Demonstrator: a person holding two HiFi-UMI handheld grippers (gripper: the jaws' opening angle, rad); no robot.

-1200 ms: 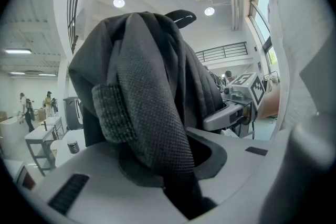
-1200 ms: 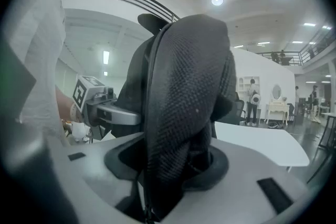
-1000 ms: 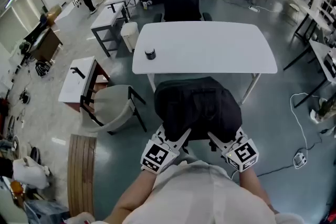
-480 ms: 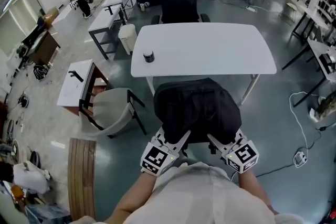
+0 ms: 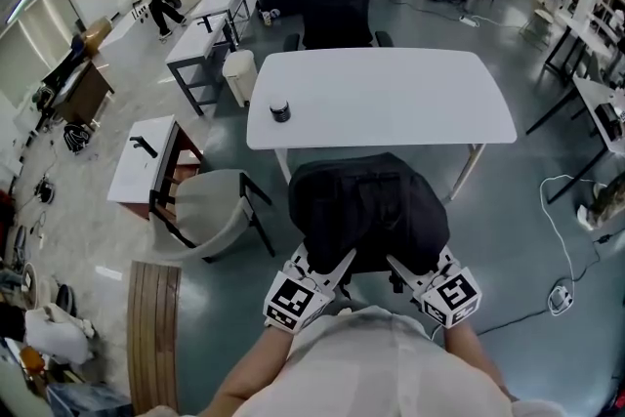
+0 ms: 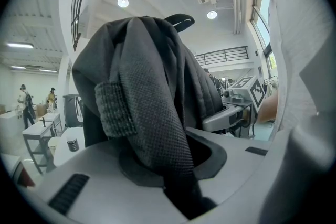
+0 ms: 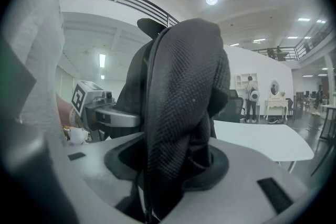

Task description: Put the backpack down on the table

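Backpack (image 5: 369, 208) no nearer the table (image 5: 410, 107), left gripper (image 5: 333, 270) and right gripper (image 5: 402, 270) tight on it.

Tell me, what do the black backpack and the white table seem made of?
Backpack: matte woven fabric, probably nylon or polyester; a mesh-like weave shows up close.
Table: smooth white top with faint sheen, perhaps laminate or painted board; cannot tell which.

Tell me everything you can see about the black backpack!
The backpack is black, soft woven and mesh fabric, bulgy and crumpled. It is held up, its near side pinched by the left gripper and the right gripper, jaws closed on fabric. It hangs at the front edge of the white table, seemingly not resting on it.
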